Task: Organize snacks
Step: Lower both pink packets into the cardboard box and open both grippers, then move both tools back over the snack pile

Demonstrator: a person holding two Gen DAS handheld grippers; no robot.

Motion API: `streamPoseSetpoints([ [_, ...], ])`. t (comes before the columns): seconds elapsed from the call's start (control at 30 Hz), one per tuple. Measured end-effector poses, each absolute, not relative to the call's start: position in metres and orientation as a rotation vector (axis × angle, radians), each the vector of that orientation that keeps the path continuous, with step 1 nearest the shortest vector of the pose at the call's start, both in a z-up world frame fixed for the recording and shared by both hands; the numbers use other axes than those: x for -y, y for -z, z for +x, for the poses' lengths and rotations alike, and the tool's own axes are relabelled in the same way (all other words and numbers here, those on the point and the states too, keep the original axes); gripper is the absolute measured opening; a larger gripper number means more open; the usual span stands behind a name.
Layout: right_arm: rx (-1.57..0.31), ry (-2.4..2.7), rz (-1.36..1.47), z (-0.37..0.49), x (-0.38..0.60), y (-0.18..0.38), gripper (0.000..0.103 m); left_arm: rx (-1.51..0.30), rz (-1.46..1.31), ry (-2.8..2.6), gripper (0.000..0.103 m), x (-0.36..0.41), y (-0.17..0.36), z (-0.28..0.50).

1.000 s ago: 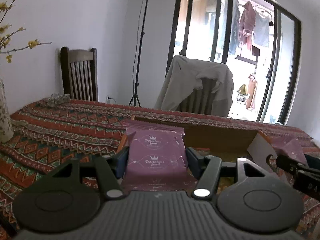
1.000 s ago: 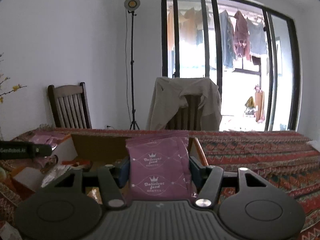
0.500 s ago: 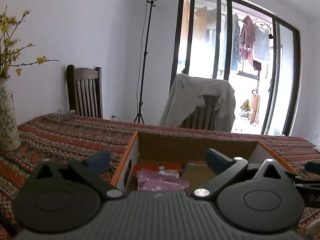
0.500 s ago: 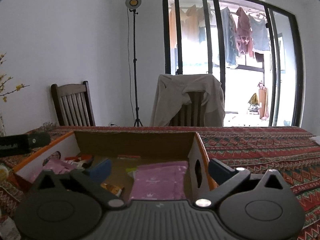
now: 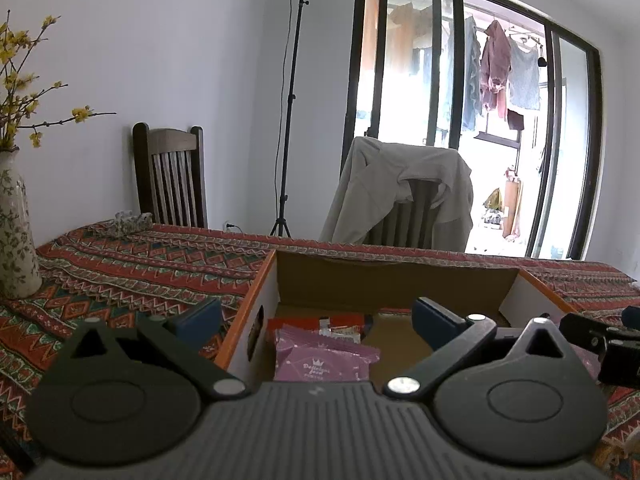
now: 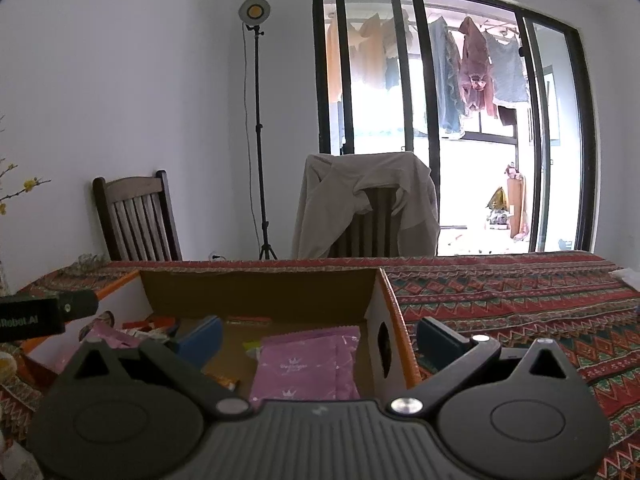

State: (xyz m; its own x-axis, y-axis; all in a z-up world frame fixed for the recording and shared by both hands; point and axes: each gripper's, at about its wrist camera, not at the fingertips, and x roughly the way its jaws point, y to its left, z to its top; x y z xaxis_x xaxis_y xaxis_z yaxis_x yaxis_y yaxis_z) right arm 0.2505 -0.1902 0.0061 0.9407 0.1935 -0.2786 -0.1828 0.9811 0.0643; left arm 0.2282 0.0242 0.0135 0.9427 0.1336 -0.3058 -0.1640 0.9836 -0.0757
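Left wrist view shows your left claw [image 5: 316,322] spread wide with nothing between its fingers, poised over the left end of the cardboard box [image 5: 400,280] on the bench [image 5: 120,264]. One purple snack packet [image 5: 326,362] lies inside the box below it, atop a red wrapper [image 5: 344,322]. Right wrist view shows your right claw [image 6: 320,340] likewise wide apart and empty, straddling the right wall of the box [image 6: 260,292], with another purple snack packet [image 6: 308,364] flat on the box floor.
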Motion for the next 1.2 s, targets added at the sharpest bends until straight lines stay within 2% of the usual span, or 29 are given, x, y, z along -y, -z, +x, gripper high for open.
streamPoseSetpoints([
  [0.4, -0.278, -0.196, 0.044, 0.247, 0.191, -0.007, 0.103, -0.307, -0.134, -0.160, 0.103, -0.027, -0.018, 0.221],
  [0.67, -0.265, -0.217, 0.041, 0.242, 0.191, -0.011, 0.103, -0.258, -0.187, -0.189, 0.103, -0.035, -0.046, 0.188],
  [0.93, -0.264, -0.227, 0.016, 0.240, 0.189, -0.011, 0.103, -0.298, -0.150, -0.229, 0.103, -0.049, -0.042, 0.143],
  [1.2, -0.268, -0.263, -0.007, 0.208, 0.187, -0.048, 0.103, -0.337, -0.143, -0.283, 0.103, -0.074, -0.031, 0.103],
])
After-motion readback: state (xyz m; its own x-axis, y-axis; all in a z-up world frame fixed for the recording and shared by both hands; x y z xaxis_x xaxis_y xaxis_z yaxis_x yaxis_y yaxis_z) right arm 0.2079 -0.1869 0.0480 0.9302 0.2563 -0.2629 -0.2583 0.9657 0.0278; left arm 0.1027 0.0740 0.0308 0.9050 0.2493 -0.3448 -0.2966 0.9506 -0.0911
